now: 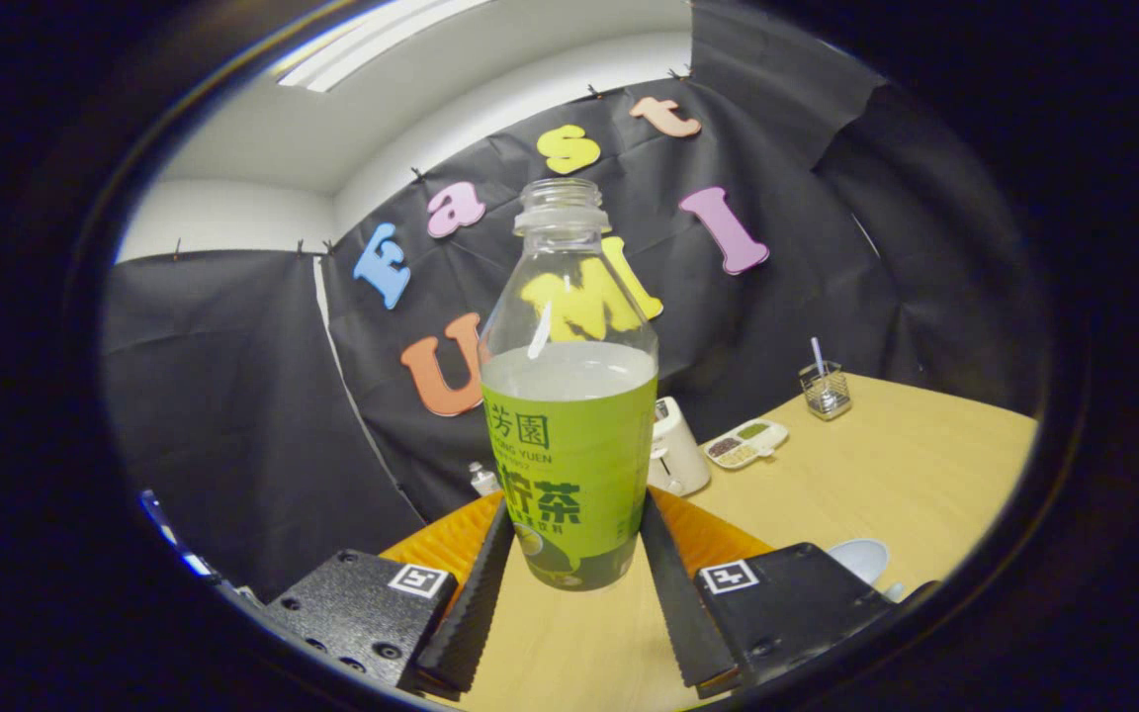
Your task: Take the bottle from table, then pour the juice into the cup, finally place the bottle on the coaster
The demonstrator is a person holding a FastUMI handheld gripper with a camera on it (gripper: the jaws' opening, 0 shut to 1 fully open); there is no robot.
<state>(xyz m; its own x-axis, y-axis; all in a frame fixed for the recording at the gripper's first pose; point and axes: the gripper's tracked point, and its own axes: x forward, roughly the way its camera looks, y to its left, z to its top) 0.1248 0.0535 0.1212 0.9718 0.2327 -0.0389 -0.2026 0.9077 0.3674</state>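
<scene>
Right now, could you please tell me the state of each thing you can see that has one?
Bottle: uncapped, upright, partly full of pale juice, held between the fingers.
Claw: shut on the bottle, both fingers pressing its sides.
Orange coaster: flat on the table, behind the bottle, nothing on it.
Cup: only its rim visible past the right finger; contents cannot be told.
Small tray: holds dark and green portions.
Glass holder: upright, a stick inside.

The scene is lit evenly from a ceiling light strip, which is blown out. Strong fisheye bending is seen toward the rim; the bottle is rendered sharp.
</scene>
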